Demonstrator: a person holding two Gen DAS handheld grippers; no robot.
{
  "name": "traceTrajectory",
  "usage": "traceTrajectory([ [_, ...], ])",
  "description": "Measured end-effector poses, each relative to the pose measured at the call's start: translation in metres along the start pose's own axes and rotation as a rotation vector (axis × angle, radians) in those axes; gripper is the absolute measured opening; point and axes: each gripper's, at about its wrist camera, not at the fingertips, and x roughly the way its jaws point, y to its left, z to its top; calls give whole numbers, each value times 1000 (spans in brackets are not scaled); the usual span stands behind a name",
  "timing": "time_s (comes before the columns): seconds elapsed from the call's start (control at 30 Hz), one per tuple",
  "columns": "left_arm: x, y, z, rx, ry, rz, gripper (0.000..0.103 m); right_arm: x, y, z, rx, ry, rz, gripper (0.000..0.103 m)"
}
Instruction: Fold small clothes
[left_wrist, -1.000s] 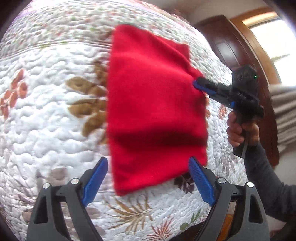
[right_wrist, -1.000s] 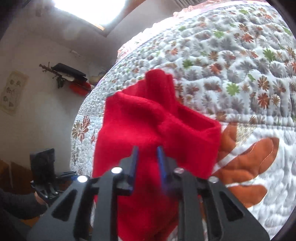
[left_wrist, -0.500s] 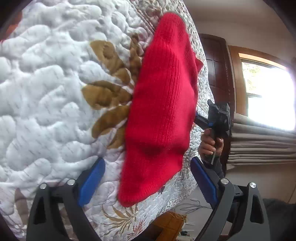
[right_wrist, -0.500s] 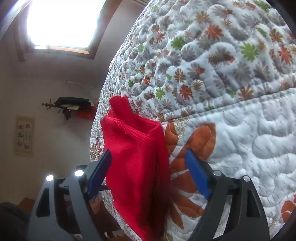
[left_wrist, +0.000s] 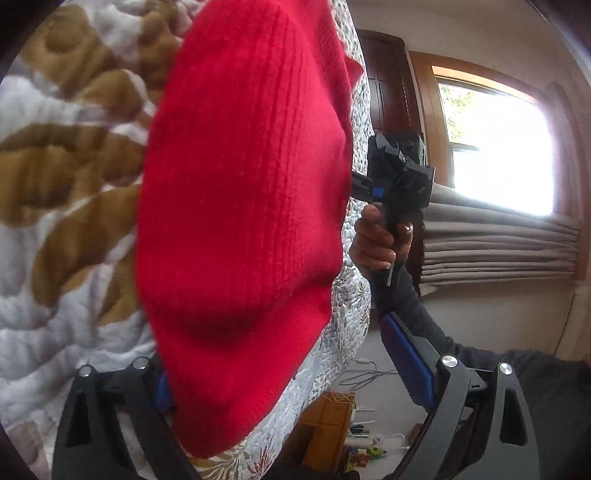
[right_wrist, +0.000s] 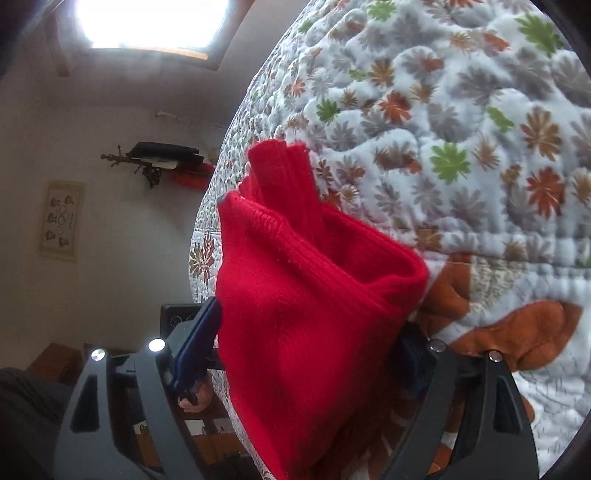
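Observation:
A red knit garment (left_wrist: 243, 206), folded, lies on the flowered quilt (left_wrist: 66, 206) and fills the middle of both views. My left gripper (left_wrist: 284, 373) is open, its fingers astride the garment's near end; the cloth hides most of the left pad. My right gripper (right_wrist: 303, 358) is open too, and the red garment (right_wrist: 310, 317) bulges between its fingers at the opposite edge, covering the right pad. In the left wrist view a hand (left_wrist: 376, 236) holds the right gripper's handle just past the garment's far edge.
The quilt (right_wrist: 461, 110) spreads away to the right in the right wrist view. Beyond the bed's edge are a dark wooden door (left_wrist: 384, 85), a bright window (left_wrist: 498, 147) and a wooden box (left_wrist: 325, 428) with clutter on the floor. A wall shelf (right_wrist: 159, 155) hangs opposite.
The right gripper was shut on the garment a second ago and has since opened. Both grippers have pushed in closer, so the garment now sits between each pair of fingers.

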Motion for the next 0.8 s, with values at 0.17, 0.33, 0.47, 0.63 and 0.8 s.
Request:
traceTrajectory([
  [0.17, 4, -3, -6, 23, 8, 2, 73, 6, 3, 14, -26, 36, 71, 71],
  [0.33, 1, 8, -19, 7, -23, 43, 50, 24, 13, 18, -63, 50, 69, 70],
  [0.47, 9, 7, -19, -9, -22, 116, 22, 31, 16, 20, -63, 38, 14, 53],
  [0.63, 6, 1, -26, -15, -26, 134, 14, 26, 16, 13, -26, -2, -22, 31],
  [0.8, -12, -11, -33, 3, -35, 122, 13, 29, 36, 11, -18, -46, -26, 30],
])
